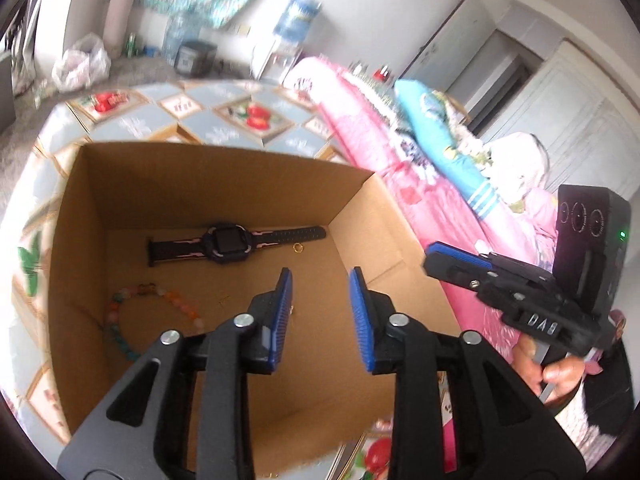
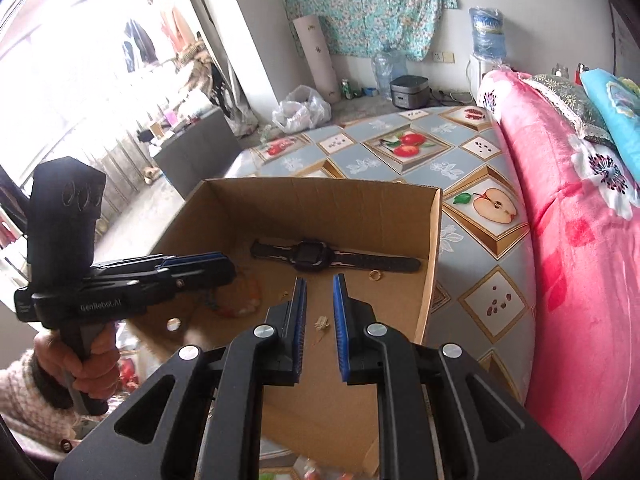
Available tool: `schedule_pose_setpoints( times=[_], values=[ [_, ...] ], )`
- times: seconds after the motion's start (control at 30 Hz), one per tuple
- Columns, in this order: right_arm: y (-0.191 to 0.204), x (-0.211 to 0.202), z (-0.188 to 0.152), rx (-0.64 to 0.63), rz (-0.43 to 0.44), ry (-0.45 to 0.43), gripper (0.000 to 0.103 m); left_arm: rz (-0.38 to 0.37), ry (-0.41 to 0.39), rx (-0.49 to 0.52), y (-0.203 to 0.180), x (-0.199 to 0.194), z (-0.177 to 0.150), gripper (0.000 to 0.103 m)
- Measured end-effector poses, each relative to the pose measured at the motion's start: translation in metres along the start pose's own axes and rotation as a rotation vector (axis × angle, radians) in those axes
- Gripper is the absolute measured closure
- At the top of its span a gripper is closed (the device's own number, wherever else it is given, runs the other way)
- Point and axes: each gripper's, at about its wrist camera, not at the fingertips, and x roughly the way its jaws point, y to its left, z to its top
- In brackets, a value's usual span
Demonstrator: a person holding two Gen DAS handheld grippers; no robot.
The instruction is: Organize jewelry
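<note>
Both blue-padded black grippers, left (image 1: 320, 280) and right (image 2: 320, 284), hover empty, jaws apart, above an open brown cardboard box (image 1: 224, 184); careless dips could tangle the pastel bead bracelet (image 1: 120, 312).

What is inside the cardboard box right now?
In the cardboard box: a dark watch, a small gold ring, a bead bracelet and a tiny pale trinket. The gripper bodies hide the near floor.

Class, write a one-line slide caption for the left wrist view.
Left gripper open and empty above a cardboard box holding a watch and bead bracelet.
</note>
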Motion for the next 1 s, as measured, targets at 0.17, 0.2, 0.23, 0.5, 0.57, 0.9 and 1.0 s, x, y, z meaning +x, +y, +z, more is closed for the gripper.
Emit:
schedule_pose_setpoints(
  times=[0.17,0.2,0.23,0.5,0.57,0.9,1.0],
  values=[
    [0.025,-0.030,-0.039,-0.060,0.084,-0.032,0.089,0.006,-0.085,0.083,0.000,-0.056,-0.037,0.069],
    [0.029,-0.033,-0.047,-0.068,0.098,-0.032,0.089,0.014,-0.096,0.108,-0.001,-0.067,-0.048,0.069],
    [0.035,-0.035,-0.058,-0.077,0.127,-0.026,0.089,0.017,-0.103,0.125,-0.001,-0.075,-0.056,0.069],
    [0.057,0.004,-0.126,-0.031,0.139,0.123,0.089,0.065,-0.041,0.144,0.007,-0.088,-0.125,0.065],
    [0.057,0.018,-0.137,0.002,0.122,0.151,0.089,0.107,0.005,0.141,0.009,-0.072,-0.140,0.065],
    [0.062,0.061,-0.159,0.055,0.039,0.229,0.089,0.190,0.111,0.204,0.006,-0.015,-0.175,0.065],
    [0.064,0.065,-0.157,0.064,0.040,0.226,0.089,0.220,0.115,0.228,0.006,-0.006,-0.175,0.065]
  ],
)
